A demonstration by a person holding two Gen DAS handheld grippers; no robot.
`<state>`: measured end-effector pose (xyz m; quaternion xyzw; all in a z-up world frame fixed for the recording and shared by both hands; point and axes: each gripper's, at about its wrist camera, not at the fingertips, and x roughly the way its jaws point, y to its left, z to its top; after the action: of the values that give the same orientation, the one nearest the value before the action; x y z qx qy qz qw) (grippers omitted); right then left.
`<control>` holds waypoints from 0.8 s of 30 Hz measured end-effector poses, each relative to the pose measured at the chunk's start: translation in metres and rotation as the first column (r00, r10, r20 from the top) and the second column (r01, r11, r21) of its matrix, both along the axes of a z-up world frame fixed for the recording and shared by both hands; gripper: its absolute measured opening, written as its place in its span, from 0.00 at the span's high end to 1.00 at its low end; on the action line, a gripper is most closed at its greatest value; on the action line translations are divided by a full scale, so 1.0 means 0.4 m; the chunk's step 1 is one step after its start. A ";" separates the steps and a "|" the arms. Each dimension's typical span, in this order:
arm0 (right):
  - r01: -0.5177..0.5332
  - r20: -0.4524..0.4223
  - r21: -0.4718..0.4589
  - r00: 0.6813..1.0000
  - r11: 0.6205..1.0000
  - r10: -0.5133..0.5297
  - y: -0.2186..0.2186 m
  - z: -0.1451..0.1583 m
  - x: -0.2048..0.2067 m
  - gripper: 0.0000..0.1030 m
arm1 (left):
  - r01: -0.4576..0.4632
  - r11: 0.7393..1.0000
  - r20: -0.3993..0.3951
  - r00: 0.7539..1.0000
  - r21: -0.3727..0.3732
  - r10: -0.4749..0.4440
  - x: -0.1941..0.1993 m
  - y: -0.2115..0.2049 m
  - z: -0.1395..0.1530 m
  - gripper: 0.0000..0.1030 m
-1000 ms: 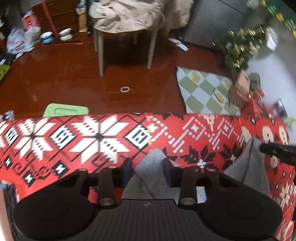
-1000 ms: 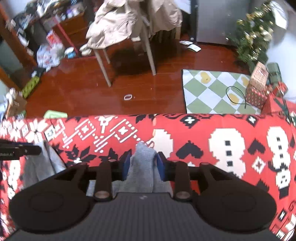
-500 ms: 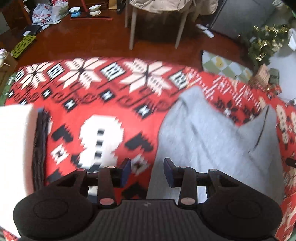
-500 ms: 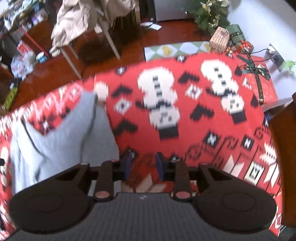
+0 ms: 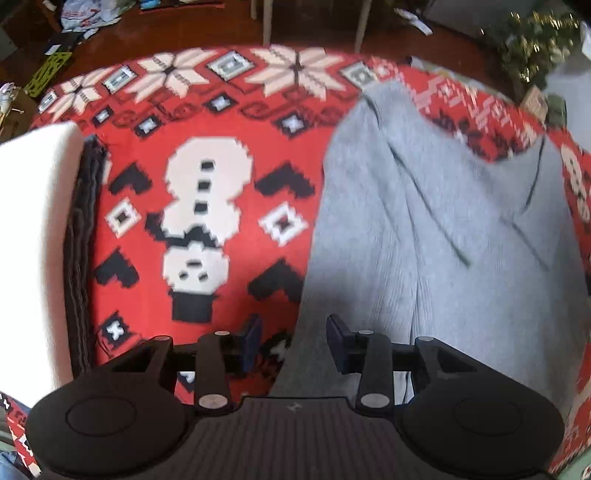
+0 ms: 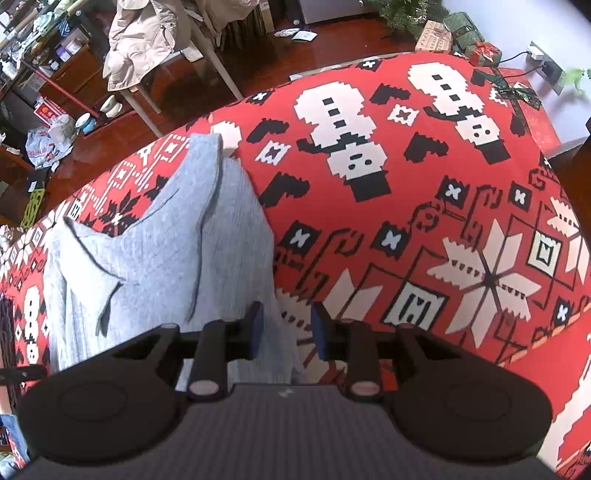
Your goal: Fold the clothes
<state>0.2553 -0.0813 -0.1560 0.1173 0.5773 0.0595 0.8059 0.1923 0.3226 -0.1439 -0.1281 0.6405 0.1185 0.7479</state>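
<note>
A grey knit garment (image 5: pixel 443 240) lies spread on the red patterned tablecloth (image 5: pixel 207 110), with long creases running down it. My left gripper (image 5: pixel 294 343) points down over its near left edge. The jaws stand apart, grey cloth and red tablecloth show in the gap, and the pads press on nothing. In the right wrist view the same garment (image 6: pixel 159 251) fills the left side. My right gripper (image 6: pixel 286 328) hangs over its near right edge, jaws apart, with the cloth's border lying between them on the tablecloth (image 6: pixel 443 221).
A white folded item (image 5: pixel 29 240) and a dark one (image 5: pixel 79 240) lie at the table's left end. Beyond the far edge are a wooden floor, a chair draped with a beige coat (image 6: pixel 140 48), a Christmas tree (image 5: pixel 535 40) and gift boxes (image 6: pixel 454 33).
Both grippers drew back from the table's far edge and tipped downward. The grey garment, bunched between both pairs of jaws a second ago, now lies stretched flat across the tablecloth.
</note>
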 end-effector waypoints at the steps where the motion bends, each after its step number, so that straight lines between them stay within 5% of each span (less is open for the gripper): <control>1: 0.001 0.001 -0.001 1.000 1.000 -0.001 -0.002 0.004 -0.002 0.69 | 0.004 1.000 -0.011 1.000 0.005 -0.004 -0.006 -0.004 -0.007 0.63; 3: 0.004 0.001 -0.003 1.000 1.000 -0.004 -0.007 0.010 -0.005 0.69 | 0.011 1.000 -0.032 0.999 0.015 -0.011 -0.019 -0.013 -0.021 0.63; 7: 0.012 -0.001 -0.010 1.000 1.000 -0.012 -0.014 0.020 -0.007 0.69 | 0.032 0.999 -0.037 0.999 0.043 -0.030 -0.036 -0.034 -0.028 0.97; 12: 0.020 -0.012 -0.022 1.000 1.000 -0.021 -0.018 0.024 -0.005 0.68 | 0.062 0.994 -0.031 0.998 0.085 -0.059 -0.045 -0.044 -0.009 0.97; 19: 0.028 -0.012 -0.026 1.000 0.999 -0.029 -0.022 0.046 0.003 0.68 | -0.060 0.985 0.010 0.998 0.163 0.059 -0.042 0.107 0.065 0.97; 24: 0.017 -0.010 -0.035 1.000 0.999 -0.018 -0.010 0.057 0.014 0.68 | -0.064 0.975 0.039 0.998 0.211 0.057 -0.006 0.179 0.087 0.97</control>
<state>0.2609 -0.0853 -0.1330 0.1084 0.5815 0.0416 0.8052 0.1897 0.3944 -0.1090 -0.0688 0.6076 0.2065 0.7638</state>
